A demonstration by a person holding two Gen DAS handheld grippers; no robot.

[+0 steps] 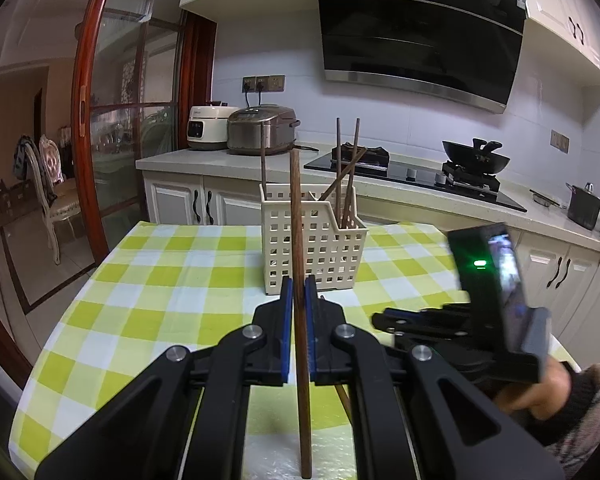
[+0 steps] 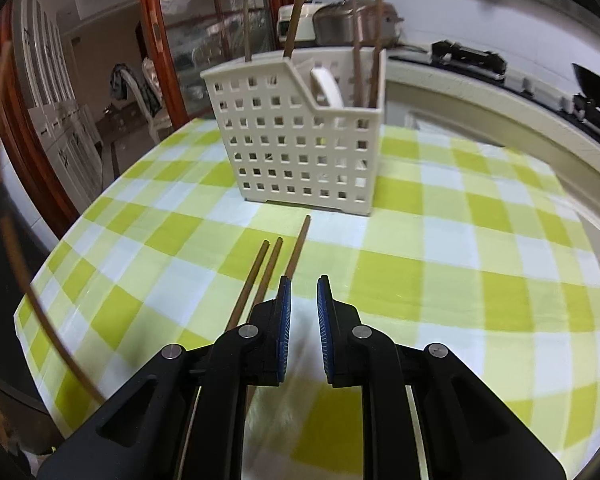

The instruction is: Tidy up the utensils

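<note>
Table: green and white checked cloth [image 2: 420, 216] is covering it
Left gripper [image 1: 299, 300]: squeezing one brown wooden chopstick [image 1: 298, 216] upright
Right gripper [image 2: 304, 300]: hanging open over three brown chopsticks [image 2: 272, 264]
Holder: cream plastic basket with holes [image 2: 300, 148] is standing behind them

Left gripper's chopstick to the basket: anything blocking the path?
Nothing visible. The left gripper holds its chopstick upright just before the white utensil basket; only bare checked tablecloth lies between. Chopsticks already inside lean at the right end.
</note>
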